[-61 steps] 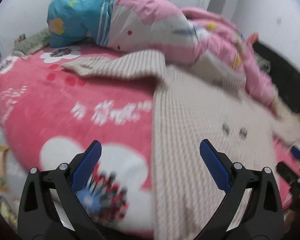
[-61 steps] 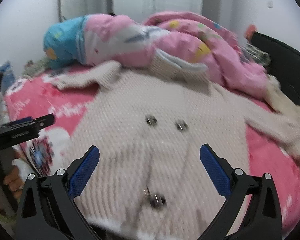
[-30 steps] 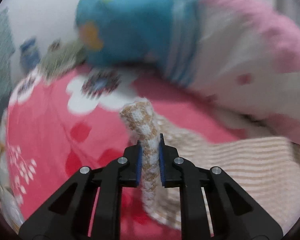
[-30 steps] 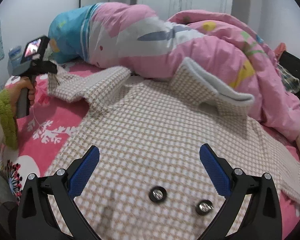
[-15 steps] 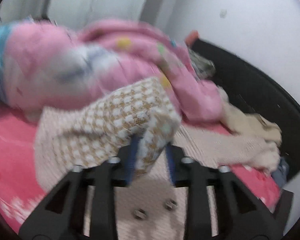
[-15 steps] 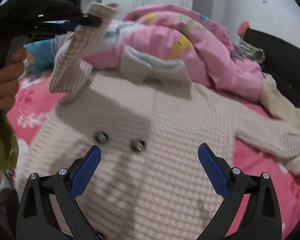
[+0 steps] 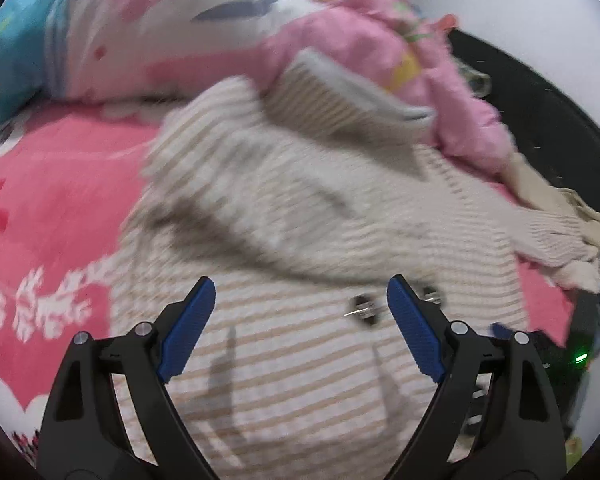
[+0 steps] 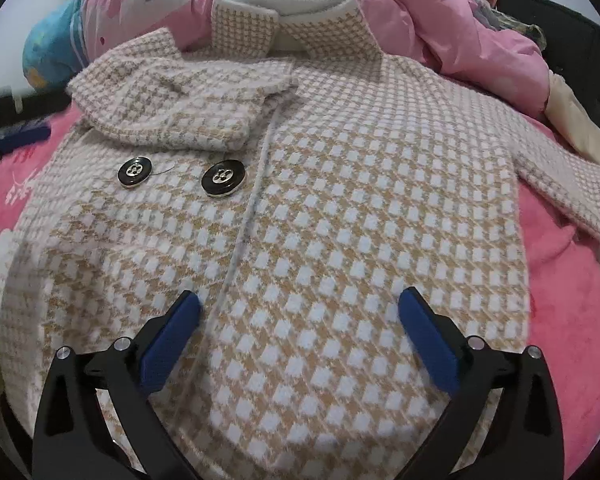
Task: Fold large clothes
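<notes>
A beige-and-white houndstooth coat [image 8: 360,208] lies front up on the pink bed cover [image 8: 572,280]. Its left sleeve [image 8: 172,108] is folded across the chest, just above two black buttons [image 8: 223,178]. The other sleeve [image 8: 560,184] stretches out to the right. My left gripper [image 7: 300,292] hovers over the coat [image 7: 300,380] below the folded sleeve [image 7: 260,208]; its jaws are opening and nothing is between them. My right gripper [image 8: 300,300] stands open close above the coat's lower front, holding nothing.
A heaped pink quilt [image 8: 440,12] and a blue pillow [image 8: 48,48] lie behind the collar [image 8: 292,20]. A black bed frame [image 8: 572,40] borders the right side. A cream garment [image 7: 560,208] sits by the outstretched cuff.
The left gripper carried the sleeve end across over the coat's chest and let it go, its jaws spreading apart. The right gripper came lower and nearer to the coat.
</notes>
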A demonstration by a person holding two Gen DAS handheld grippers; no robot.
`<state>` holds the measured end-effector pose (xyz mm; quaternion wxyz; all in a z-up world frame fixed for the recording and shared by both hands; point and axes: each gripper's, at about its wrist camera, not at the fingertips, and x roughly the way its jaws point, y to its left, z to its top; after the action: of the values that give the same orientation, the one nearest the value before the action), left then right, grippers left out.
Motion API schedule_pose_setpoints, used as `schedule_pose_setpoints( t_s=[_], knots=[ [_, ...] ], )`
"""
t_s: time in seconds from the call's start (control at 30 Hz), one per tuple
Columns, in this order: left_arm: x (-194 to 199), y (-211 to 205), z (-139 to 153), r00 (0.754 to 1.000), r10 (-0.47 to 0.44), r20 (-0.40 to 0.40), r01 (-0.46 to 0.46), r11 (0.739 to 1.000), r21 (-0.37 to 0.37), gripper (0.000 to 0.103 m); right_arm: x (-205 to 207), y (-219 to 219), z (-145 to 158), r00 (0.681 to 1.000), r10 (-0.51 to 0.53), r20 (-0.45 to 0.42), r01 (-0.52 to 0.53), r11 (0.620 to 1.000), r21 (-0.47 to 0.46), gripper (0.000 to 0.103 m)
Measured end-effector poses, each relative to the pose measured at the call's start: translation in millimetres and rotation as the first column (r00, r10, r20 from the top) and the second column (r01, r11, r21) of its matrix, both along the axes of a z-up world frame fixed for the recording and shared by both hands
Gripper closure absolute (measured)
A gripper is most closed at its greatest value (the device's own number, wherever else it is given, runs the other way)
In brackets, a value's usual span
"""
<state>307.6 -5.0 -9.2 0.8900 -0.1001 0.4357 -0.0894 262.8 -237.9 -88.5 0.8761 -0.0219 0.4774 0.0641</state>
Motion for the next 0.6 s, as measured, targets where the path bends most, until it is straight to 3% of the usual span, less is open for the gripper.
schedule_pose_setpoints(
  t_s=[0.1,0.23,0.33,0.4,0.5,0.6],
  knots=[
    [-4.0,20.8,-13.8,0.999,0.038,-0.020,-0.038,0.999,0.000,0.019,-1.0,-8.2,-3.9,1.000,0.004,0.009,-0.005,0.999,0.047,0.006],
    [-5.3,42.0,-23.3,0.997,0.066,-0.028,-0.066,0.998,0.020,0.019,5.9,-13.3,-2.0,0.998,0.010,-0.058,-0.005,0.997,0.073,0.006],
    [-0.4,49.9,-27.4,0.995,0.097,-0.021,-0.095,0.991,0.094,0.019,20.1,-15.1,9.7,0.992,0.008,-0.124,-0.001,0.998,0.059,0.006],
    [3.5,52.7,-31.0,0.993,0.115,-0.019,-0.111,0.982,0.153,0.019,30.0,-17.2,27.0,0.996,0.006,-0.094,0.004,0.995,0.102,0.006],
    [11.6,57.0,-37.6,0.990,0.138,-0.024,-0.130,0.972,0.196,0.019,47.4,-26.4,54.6,0.998,0.034,-0.044,-0.021,0.959,0.282,0.006],
    [17.1,66.1,-44.2,0.985,0.167,-0.037,-0.157,0.970,0.187,0.019,76.6,-34.1,62.1,0.997,0.055,-0.059,-0.021,0.879,0.476,0.006]
  ],
)
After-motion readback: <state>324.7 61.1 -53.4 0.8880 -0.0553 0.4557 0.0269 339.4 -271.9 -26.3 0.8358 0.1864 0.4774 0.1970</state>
